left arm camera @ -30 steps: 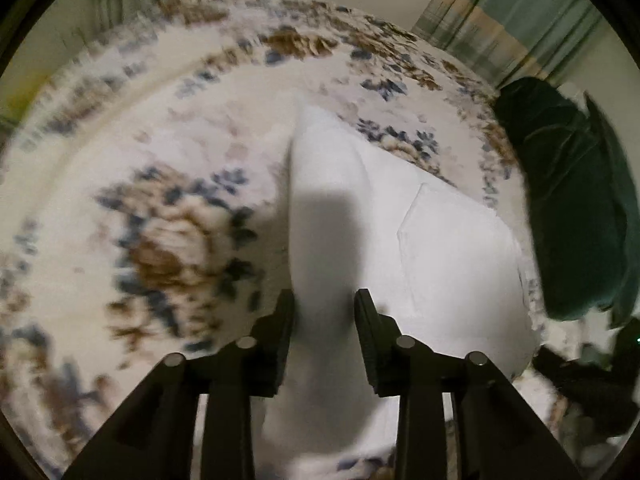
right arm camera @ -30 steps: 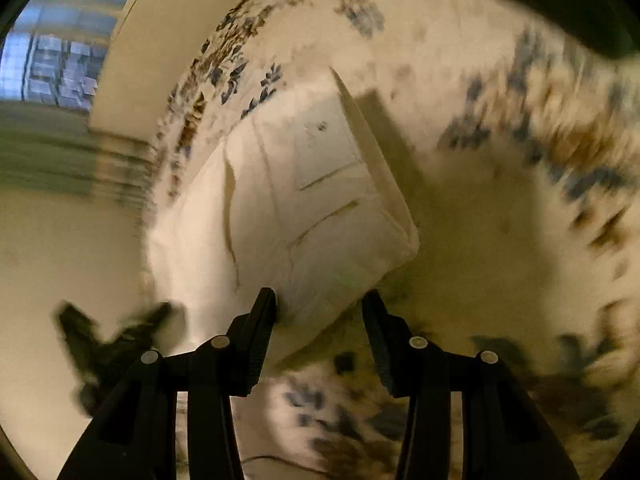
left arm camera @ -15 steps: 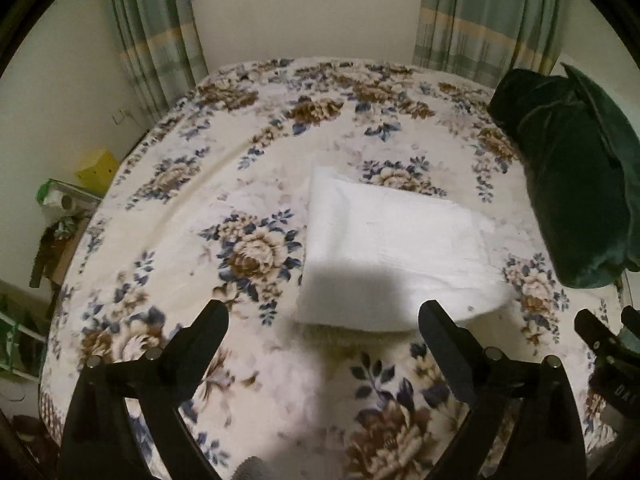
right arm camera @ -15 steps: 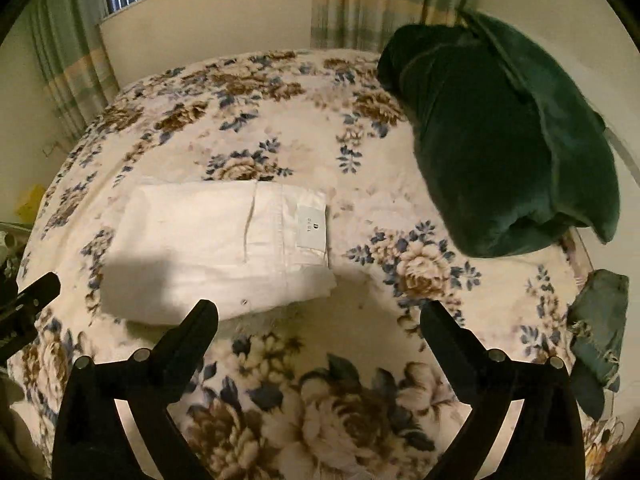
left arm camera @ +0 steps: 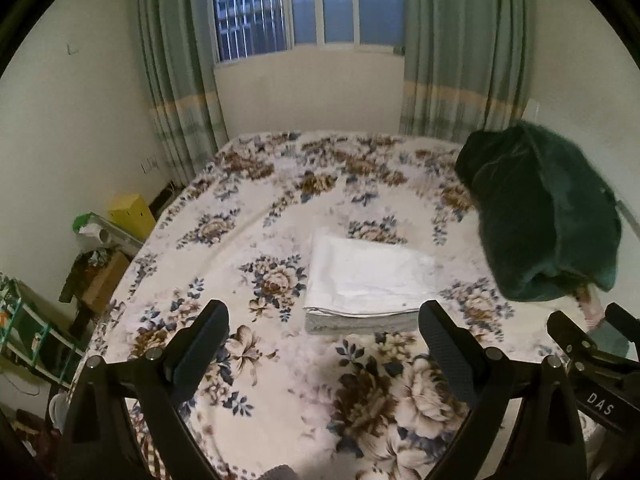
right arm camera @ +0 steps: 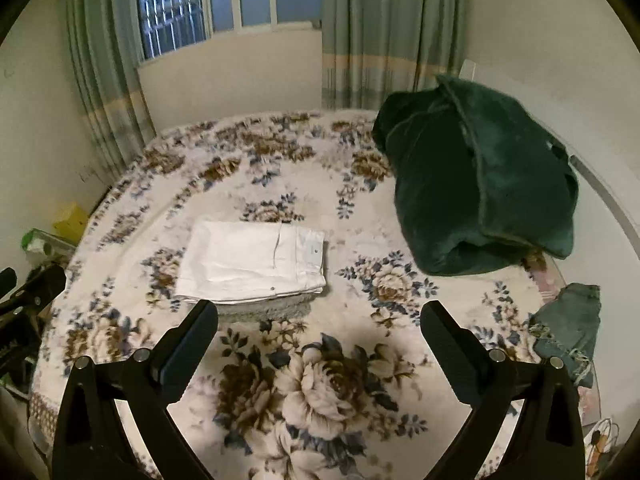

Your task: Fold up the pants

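The white pants [left arm camera: 366,278] lie folded into a neat rectangle on the flowered bedspread [left arm camera: 280,200]. They also show in the right wrist view [right arm camera: 252,266], with the waistband label to the right. My left gripper [left arm camera: 322,326] is open and empty, held above the bed's near edge, well back from the pants. My right gripper [right arm camera: 318,322] is open and empty too, at a similar distance. The right gripper's tip shows at the right edge of the left wrist view [left arm camera: 588,344].
A dark green blanket [right arm camera: 476,188] is heaped at the bed's right side. A bluish denim garment [right arm camera: 568,320] lies at the right edge. A yellow box [left arm camera: 130,210] and cluttered shelves [left arm camera: 24,320] stand left of the bed. Curtains and a window are behind.
Both grippers let go of the pants, opened wide and pulled up and back from the bed. The folded pants stay where they were laid.
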`<state>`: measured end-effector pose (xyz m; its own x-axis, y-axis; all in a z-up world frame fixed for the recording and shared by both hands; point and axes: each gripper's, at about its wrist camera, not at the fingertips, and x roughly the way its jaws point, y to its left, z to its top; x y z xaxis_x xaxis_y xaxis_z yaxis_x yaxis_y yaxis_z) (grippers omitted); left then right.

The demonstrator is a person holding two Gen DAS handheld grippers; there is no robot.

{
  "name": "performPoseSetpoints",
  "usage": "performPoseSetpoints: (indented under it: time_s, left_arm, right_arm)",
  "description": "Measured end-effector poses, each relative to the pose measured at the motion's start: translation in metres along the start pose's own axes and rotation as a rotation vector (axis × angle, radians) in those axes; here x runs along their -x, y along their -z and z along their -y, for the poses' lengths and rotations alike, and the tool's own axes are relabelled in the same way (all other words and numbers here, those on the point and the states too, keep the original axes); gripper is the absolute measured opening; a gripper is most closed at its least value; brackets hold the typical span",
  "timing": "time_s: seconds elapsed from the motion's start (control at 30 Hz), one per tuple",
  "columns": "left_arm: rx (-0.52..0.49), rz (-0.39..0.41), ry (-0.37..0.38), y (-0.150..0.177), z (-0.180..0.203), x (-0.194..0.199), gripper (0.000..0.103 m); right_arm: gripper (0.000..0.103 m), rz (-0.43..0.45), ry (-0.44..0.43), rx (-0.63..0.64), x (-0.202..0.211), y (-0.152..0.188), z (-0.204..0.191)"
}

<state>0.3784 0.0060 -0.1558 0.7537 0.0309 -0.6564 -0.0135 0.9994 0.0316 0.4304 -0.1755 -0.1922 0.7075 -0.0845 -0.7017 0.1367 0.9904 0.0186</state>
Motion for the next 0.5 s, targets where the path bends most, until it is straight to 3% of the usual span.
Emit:
performPoseSetpoints:
  time_s: [0.23, 0.5]
  left_arm:
    - [0.023, 0.06, -0.002, 0.01, 0.004, 0.098, 0.097]
    - [0.035, 0.102, 0.01, 0.022, 0.001, 0.174, 0.097]
  right_arm:
    - [0.103, 0.101, -0.03, 0.04, 0.133, 0.012, 0.02]
    - [0.103, 0.186, -0.057, 0.071, 0.26, 0.031, 0.034]
